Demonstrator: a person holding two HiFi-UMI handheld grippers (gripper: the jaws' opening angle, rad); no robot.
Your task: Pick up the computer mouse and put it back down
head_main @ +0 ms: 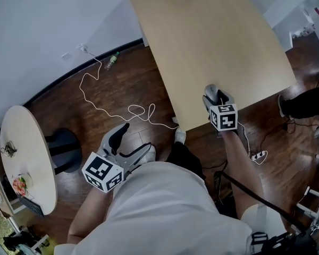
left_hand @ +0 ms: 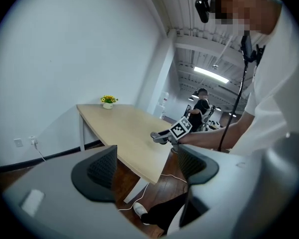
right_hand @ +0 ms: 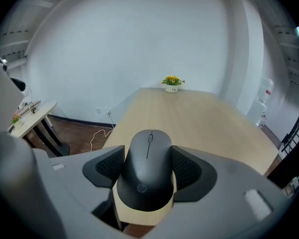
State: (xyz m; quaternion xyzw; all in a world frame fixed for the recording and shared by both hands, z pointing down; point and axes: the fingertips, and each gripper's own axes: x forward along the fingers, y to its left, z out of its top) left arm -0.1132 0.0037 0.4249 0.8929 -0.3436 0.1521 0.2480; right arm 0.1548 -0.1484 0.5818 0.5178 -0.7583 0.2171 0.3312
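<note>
Right gripper [right_hand: 148, 159] has the mouse [right_hand: 147, 180] pinched at the near edge of the tabletop [right_hand: 199, 118].
Fingers [right_hand: 107, 168] closed on both mouse flanks, pads touching. Long axis runs straight out along the gripper, nose toward the plant [right_hand: 172, 82]. Can't tell if it's resting or just lifted. Left gripper [left_hand: 147, 166]: fingers wide apart, empty, low off the tabletop, well apart from the mouse.

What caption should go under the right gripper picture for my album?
Right tool gripping a black computer mouse at the table's near edge.
</note>
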